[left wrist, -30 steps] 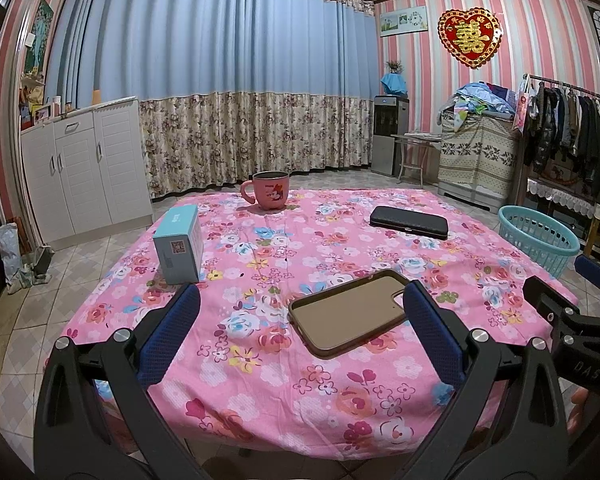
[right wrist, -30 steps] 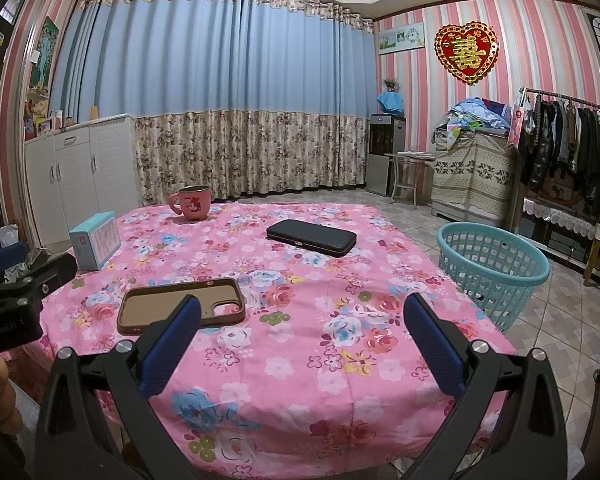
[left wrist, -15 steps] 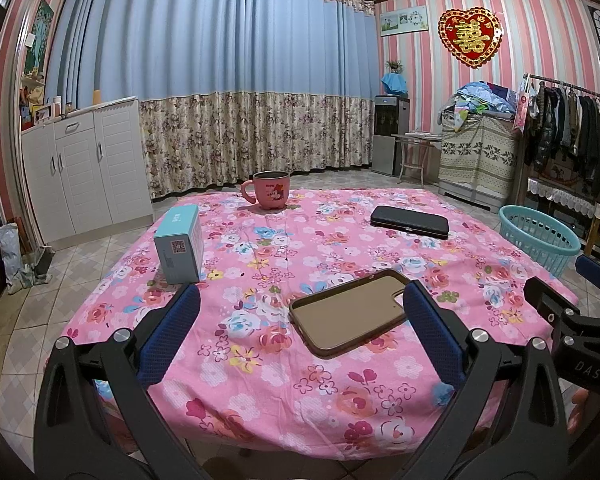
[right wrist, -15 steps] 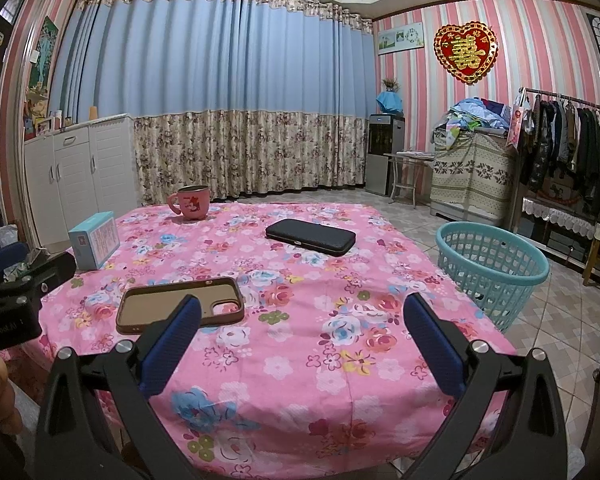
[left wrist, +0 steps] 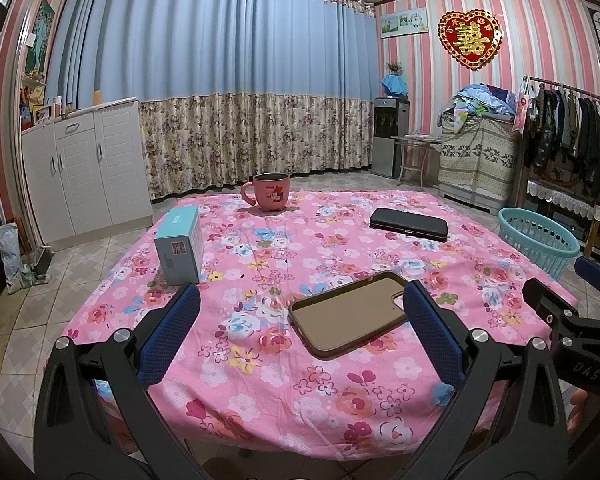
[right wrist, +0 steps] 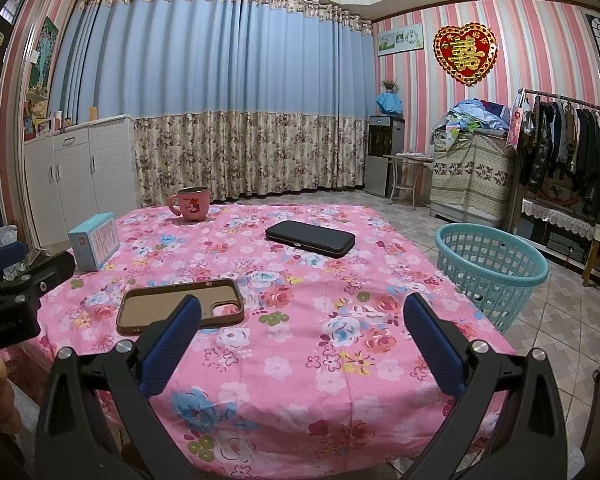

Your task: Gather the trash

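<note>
Right wrist: one mug point(right wrist: 193, 203), one box point(right wrist: 94, 240), one basket point(right wrist: 490, 270).

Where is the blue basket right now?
The blue basket stands on the tiled floor just off the right side of the pink table. In the right wrist view it sits right of the black case, before the clothes rack.
</note>
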`<state>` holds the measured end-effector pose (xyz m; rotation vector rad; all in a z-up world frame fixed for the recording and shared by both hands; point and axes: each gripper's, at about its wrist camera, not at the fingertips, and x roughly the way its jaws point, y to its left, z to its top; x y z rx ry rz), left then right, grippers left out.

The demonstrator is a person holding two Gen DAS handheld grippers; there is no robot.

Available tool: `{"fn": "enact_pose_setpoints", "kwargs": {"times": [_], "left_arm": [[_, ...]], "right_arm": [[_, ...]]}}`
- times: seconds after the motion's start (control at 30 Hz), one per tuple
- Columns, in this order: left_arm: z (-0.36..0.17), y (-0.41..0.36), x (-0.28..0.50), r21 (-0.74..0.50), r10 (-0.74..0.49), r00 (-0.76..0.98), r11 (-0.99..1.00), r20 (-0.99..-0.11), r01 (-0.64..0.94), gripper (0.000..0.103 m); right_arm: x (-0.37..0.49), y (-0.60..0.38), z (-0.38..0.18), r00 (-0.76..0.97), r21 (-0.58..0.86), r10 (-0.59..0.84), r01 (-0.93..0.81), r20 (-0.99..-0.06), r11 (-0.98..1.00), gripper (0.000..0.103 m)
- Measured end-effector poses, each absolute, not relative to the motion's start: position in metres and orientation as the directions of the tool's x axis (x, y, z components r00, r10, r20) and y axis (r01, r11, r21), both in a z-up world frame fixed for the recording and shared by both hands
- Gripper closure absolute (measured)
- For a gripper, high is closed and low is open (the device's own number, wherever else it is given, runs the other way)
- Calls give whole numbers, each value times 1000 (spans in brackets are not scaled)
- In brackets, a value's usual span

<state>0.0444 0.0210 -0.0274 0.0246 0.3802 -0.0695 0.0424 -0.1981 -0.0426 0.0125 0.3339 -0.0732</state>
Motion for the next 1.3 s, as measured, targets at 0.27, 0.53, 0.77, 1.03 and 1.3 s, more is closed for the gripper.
{"fn": "enact_pose_setpoints", "kwargs": {"times": [0.27,0.53,0.77,1.03,1.3], "left_arm": [[-26,21,44,16,-65,927,997,-369,76,5],[-26,21,44,13,-63,927,997,-370,73,5],[-26,21,44,15,-64,927,997,-369,75,5],[-26,21,44,15,-64,927,997,-369,75,5],[-25,21,43,16,-64,928,997,-367,75,5]], "right_arm": [[43,-198,-43,942,0,-71,75,-327,997,4],[43,-198,-43,943,0,-70,73,-327,997,4],[42,-196,-43,943,-2,-70,74,-325,997,4],[43,-196,-43,943,-3,-69,72,-325,997,4],[42,-196,-43,943,-4,-70,72,-325,997,4]]}}
